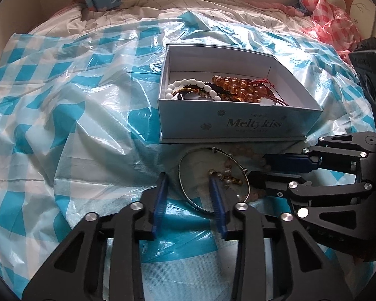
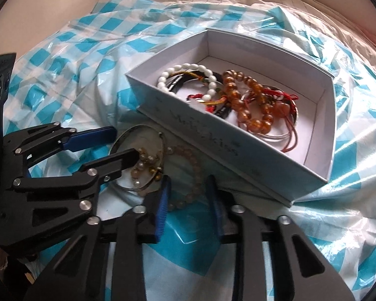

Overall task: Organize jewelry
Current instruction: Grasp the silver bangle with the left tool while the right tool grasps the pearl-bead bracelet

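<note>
STEP: lift bangle | THING: silver bangle [image 1: 214, 179] lies on the checked plastic sheet [image 1: 75, 130], just before box [image 1: 238, 123] | TOOL: my left gripper [image 1: 189, 184] is spread, holding nothing, straddling the rim; right gripper [image 2: 188, 188] likewise, over pale bead bracelet [image 2: 195, 175] | METHOD: close on the rim only, avoid snagging the sheet.

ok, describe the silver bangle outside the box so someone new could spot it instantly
Find the pale blue Melty kiss box on the blue-checked plastic sheet. Just in front of its printed wall, outside it, lies a thin silver hoop bangle with small pearl and amber charms inside the ring. Unlike the pale pink bead bracelet beside it, it is one bare metal wire, not a string of beads.
</note>
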Demonstrator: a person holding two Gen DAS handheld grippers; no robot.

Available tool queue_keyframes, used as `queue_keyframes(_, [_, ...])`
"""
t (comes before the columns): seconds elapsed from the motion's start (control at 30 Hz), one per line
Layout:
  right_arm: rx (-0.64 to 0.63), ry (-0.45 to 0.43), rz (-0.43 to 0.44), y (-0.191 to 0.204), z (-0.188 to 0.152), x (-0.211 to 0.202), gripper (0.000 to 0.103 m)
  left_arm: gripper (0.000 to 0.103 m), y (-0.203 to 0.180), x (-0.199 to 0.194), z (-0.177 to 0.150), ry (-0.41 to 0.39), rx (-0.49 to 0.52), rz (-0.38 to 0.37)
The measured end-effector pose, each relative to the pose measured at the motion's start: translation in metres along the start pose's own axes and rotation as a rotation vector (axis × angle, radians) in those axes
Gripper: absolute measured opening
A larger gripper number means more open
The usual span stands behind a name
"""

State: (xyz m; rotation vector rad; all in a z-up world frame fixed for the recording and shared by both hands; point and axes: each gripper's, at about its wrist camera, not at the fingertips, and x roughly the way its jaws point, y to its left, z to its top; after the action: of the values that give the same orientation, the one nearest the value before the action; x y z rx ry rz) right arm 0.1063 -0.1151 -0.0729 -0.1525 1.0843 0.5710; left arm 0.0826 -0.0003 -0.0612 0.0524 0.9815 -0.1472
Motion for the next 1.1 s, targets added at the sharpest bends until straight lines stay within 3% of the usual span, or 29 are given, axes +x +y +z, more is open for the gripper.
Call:
queue_keyframes(0.13, [0.005,0.001,0.002,0.000,-0.002,0.000,0.009,0.015,0.003,-0.001,0.000,0.005,-0.010,-0.009])
queue_keyframes(0.37, [0.044,-0.011,0.027,-0.006,-0.005,-0.006,0.009,0.005,0.013,-0.007,0.004,0.001,-0.051,-0.060])
queue_keyframes(1.1, [0.060,-0.117,0.055,-0.005,-0.008,-0.071,0.009,0.003,0.017,-0.049,0.023,-0.089,-0.059,-0.148])
